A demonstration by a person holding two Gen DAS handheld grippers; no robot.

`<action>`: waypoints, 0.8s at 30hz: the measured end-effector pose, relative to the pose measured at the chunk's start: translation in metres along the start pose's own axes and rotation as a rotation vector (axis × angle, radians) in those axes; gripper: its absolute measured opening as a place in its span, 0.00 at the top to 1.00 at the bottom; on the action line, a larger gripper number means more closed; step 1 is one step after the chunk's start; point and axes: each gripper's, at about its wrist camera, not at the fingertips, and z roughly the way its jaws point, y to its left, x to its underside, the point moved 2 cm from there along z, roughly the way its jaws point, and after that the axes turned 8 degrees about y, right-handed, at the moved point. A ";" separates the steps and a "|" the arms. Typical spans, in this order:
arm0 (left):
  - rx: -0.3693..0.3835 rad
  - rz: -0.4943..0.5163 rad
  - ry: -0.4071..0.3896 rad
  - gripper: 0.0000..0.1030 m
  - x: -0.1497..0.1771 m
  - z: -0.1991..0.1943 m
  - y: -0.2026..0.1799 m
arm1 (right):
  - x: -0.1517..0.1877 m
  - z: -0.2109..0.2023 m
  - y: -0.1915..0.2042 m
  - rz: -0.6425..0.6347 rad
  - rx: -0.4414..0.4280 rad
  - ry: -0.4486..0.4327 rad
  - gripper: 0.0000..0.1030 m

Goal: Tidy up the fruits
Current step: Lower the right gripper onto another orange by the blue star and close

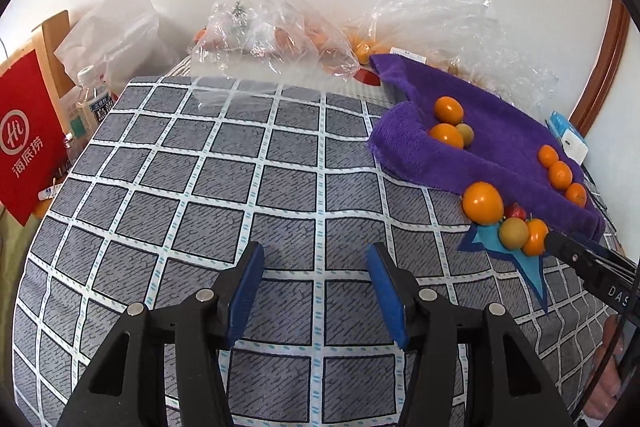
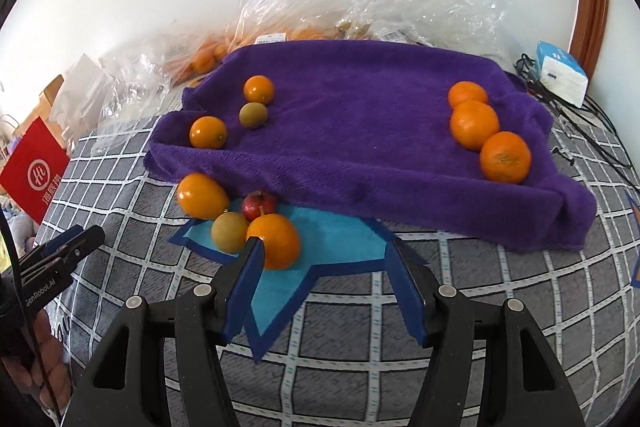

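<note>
A purple towel [image 2: 360, 131] lies on the checked tablecloth [image 1: 240, 187]. Three oranges [image 2: 474, 125] sit in a row at its right. Two oranges [image 2: 208, 133] and a green fruit [image 2: 253, 115] sit at its left. On a blue star mat [image 2: 332, 239] before the towel lie an orange [image 2: 276, 241], a yellow-green fruit [image 2: 229, 231], a small red fruit [image 2: 258, 205] and a larger orange [image 2: 202, 195]. My right gripper [image 2: 326, 255] is open, its left finger beside the near orange. My left gripper [image 1: 316, 263] is open over bare cloth, left of the fruit.
Clear plastic bags [image 1: 272, 31] with more fruit lie along the back wall. A red paper bag [image 1: 24, 139] and a water bottle [image 1: 94, 99] stand at the left edge. A tissue pack [image 2: 560, 71] and black cables [image 2: 580, 115] lie at the right.
</note>
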 end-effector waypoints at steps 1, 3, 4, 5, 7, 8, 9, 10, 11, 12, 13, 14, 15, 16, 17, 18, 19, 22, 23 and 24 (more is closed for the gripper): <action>-0.004 0.001 0.001 0.50 0.000 0.000 0.000 | -0.001 0.001 0.002 -0.003 0.000 -0.005 0.40; -0.010 -0.013 -0.008 0.50 0.000 -0.002 0.003 | -0.002 0.001 0.007 -0.016 0.009 -0.013 0.40; -0.010 -0.023 -0.011 0.50 0.000 -0.003 0.005 | -0.003 0.002 0.009 -0.023 0.016 -0.016 0.40; -0.010 -0.034 -0.012 0.50 0.000 -0.003 0.007 | -0.004 0.004 0.011 -0.029 0.018 -0.016 0.40; -0.004 -0.059 -0.006 0.50 -0.001 -0.003 0.012 | -0.005 0.007 0.015 -0.038 0.005 -0.001 0.40; 0.003 -0.072 -0.002 0.50 -0.001 -0.002 0.014 | -0.006 0.008 0.018 -0.047 -0.002 0.009 0.40; 0.010 -0.080 0.000 0.50 -0.002 -0.002 0.016 | -0.005 0.010 0.021 -0.061 0.001 0.008 0.40; 0.015 -0.087 -0.001 0.50 -0.002 -0.003 0.017 | -0.005 0.010 0.023 -0.070 0.010 0.003 0.43; 0.013 -0.089 -0.003 0.50 -0.001 -0.003 0.018 | -0.004 0.012 0.025 -0.083 0.022 0.003 0.46; 0.009 -0.087 -0.003 0.50 -0.001 -0.003 0.017 | -0.003 0.013 0.026 -0.089 0.024 0.009 0.58; 0.001 -0.081 -0.002 0.50 -0.001 -0.002 0.016 | -0.002 0.015 0.026 -0.092 0.021 0.019 0.68; -0.004 -0.075 -0.003 0.50 -0.001 -0.002 0.015 | -0.001 0.017 0.026 -0.092 0.017 0.029 0.69; -0.008 -0.070 -0.004 0.49 -0.001 -0.002 0.014 | 0.000 0.016 0.025 -0.090 0.015 0.025 0.69; -0.011 -0.067 -0.004 0.49 -0.001 -0.002 0.013 | 0.001 0.014 0.023 -0.089 0.018 0.017 0.69; -0.012 -0.064 -0.004 0.49 -0.001 -0.002 0.013 | 0.002 0.012 0.022 -0.091 0.023 0.014 0.69; -0.013 -0.063 -0.003 0.49 0.000 -0.002 0.013 | 0.003 0.010 0.021 -0.091 0.025 0.008 0.69; -0.013 -0.063 -0.003 0.49 0.000 -0.002 0.013 | 0.004 0.008 0.019 -0.089 0.026 0.003 0.69; -0.013 -0.062 -0.004 0.48 0.000 -0.002 0.013 | 0.007 0.000 0.010 -0.074 0.039 -0.015 0.69; -0.013 -0.062 -0.003 0.48 0.000 -0.002 0.013 | 0.009 -0.004 0.006 -0.067 0.044 -0.020 0.69; -0.013 -0.062 -0.003 0.48 0.000 -0.002 0.012 | 0.010 -0.006 0.003 -0.061 0.050 -0.023 0.69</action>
